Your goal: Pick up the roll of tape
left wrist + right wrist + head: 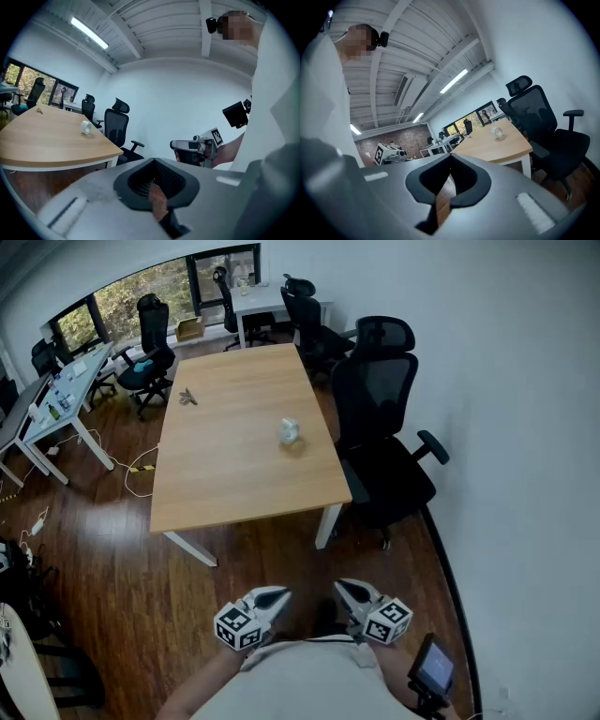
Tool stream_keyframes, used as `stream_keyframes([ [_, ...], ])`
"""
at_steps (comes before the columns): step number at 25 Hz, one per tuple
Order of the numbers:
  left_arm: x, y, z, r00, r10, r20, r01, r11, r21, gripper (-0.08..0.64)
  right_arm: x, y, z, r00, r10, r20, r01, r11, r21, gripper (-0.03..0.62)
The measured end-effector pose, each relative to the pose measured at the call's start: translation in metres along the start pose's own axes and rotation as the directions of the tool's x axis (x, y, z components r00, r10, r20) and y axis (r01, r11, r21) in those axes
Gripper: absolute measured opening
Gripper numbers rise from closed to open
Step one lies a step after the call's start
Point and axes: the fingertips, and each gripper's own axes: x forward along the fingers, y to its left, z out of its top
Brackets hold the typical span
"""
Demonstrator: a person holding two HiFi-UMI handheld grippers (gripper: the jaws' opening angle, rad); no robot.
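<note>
The roll of tape (290, 432) is a small whitish ring standing on the wooden table (225, 484), toward its right side. It also shows far off in the left gripper view (86, 127) and the right gripper view (498, 132). Both grippers are held close to the person's body, well short of the table and far from the tape. My left gripper (277, 596) is shut with nothing in it, its jaws meeting tip to tip (153, 161). My right gripper (344, 589) is likewise shut and empty (451, 157).
A small dark object (188, 397) lies at the table's far left. Black office chairs (384, 427) stand along the table's right side, close to the white wall. More desks and chairs (150, 357) fill the back left. Cables (141, 470) trail over the wooden floor.
</note>
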Motion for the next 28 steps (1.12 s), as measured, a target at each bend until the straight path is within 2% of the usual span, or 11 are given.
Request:
stream_keyframes([
  [6, 0.057, 0.016, 0.025, 1.0, 0.004, -0.011, -0.004, 1.0, 0.01, 0.005, 0.016, -0.06, 0.035, 0.999, 0.03, -0.011, -0.03, 0.999, -0.011, 0.006],
  [16, 0.132, 0.058, 0.061, 0.994, 0.11, -0.021, -0.11, 0.994, 0.024, 0.005, 0.048, -0.139, 0.08, 0.991, 0.116, -0.061, -0.118, 0.992, -0.036, 0.006],
  [20, 0.148, 0.068, 0.07, 0.988, 0.154, -0.025, -0.154, 0.988, 0.015, 0.005, 0.056, -0.159, 0.093, 0.985, 0.157, -0.069, -0.157, 0.988, -0.005, 0.006],
  [24, 0.155, 0.073, 0.078, 0.983, 0.182, -0.031, -0.182, 0.983, 0.009, 0.005, 0.066, -0.177, 0.099, 0.984, 0.164, -0.077, -0.162, 0.986, 0.031, 0.006],
  [28, 0.155, 0.083, 0.085, 0.978, 0.206, -0.023, -0.206, 0.978, 0.003, 0.005, 0.079, -0.186, 0.105, 0.981, 0.169, -0.092, -0.167, 0.986, 0.026, 0.006],
])
